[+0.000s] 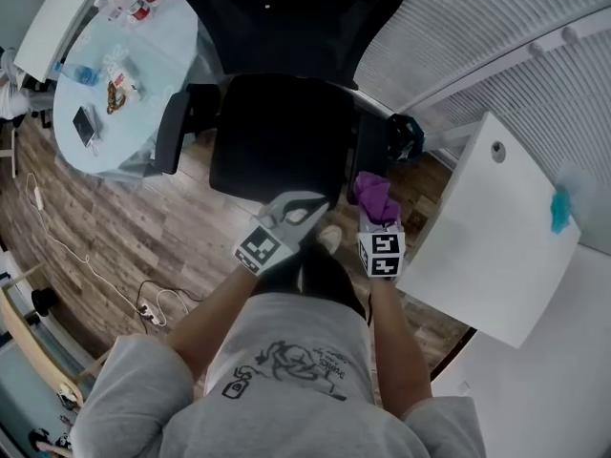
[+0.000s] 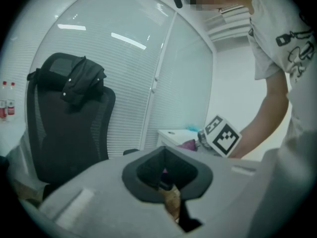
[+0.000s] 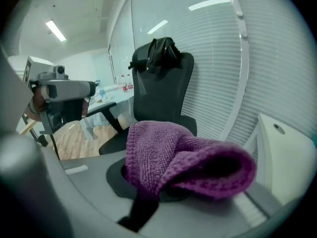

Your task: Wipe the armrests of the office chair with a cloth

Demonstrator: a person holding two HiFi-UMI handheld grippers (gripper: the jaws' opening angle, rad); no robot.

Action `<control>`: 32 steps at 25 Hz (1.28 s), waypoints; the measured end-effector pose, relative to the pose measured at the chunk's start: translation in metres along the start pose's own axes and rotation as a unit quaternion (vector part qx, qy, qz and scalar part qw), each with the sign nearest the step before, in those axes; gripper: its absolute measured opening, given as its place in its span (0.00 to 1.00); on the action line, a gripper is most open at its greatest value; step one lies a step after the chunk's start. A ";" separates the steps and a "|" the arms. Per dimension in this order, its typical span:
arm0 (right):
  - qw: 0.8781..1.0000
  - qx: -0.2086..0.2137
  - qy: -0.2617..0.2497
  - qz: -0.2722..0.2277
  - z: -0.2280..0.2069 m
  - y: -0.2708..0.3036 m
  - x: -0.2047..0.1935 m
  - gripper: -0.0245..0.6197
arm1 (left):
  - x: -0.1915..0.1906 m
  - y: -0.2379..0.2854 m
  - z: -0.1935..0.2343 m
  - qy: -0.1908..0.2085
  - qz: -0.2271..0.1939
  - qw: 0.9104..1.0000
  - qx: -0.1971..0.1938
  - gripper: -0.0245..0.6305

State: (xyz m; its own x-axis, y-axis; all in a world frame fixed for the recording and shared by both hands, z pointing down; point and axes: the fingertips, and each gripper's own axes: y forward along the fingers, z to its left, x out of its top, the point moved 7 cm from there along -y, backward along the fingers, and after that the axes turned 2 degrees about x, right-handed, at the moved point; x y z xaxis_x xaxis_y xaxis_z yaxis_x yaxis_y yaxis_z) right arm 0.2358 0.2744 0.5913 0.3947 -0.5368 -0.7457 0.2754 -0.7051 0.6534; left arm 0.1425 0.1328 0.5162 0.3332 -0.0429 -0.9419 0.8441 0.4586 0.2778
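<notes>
Purple cloth (image 3: pixel 183 157) bunched in right tongs (image 1: pixel 375 219), long axis crosswise, jutting toward chair (image 1: pixel 277 132); left tongs (image 1: pixel 307 208) seemingly closed, empty.

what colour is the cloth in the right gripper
Purple; the cloth shows best in the right gripper view.

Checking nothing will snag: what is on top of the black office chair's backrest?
A dark crumpled garment hangs over the top of the black mesh office chair's backrest. The part beneath it is covered.
</notes>
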 end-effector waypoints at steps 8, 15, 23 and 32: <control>0.993 0.003 -0.019 -0.114 0.020 -0.084 0.080 0.08 | 0.078 -0.023 -0.022 0.007 -0.046 0.999 -0.002 0.04; 0.981 0.013 -0.031 -0.190 0.046 -0.171 0.151 0.08 | 0.169 -0.051 -0.047 0.003 -0.107 0.994 0.005 0.04; 0.962 0.029 -0.064 -0.262 0.076 -0.267 0.219 0.08 | 0.270 -0.094 -0.092 0.057 -0.181 0.982 0.010 0.04; 0.949 0.037 -0.095 -0.299 0.087 -0.336 0.252 0.08 | 0.310 -0.111 -0.132 0.065 -0.195 0.978 0.026 0.04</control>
State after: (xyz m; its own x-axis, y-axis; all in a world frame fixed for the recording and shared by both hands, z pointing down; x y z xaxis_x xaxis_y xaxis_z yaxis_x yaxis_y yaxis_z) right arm 0.1666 0.3353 0.1726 0.0195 -0.0997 -0.9948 0.3355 -0.9367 0.1005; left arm 0.0968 0.1862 0.1685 -0.0721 -0.0909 -0.9932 0.9178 0.3837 -0.1018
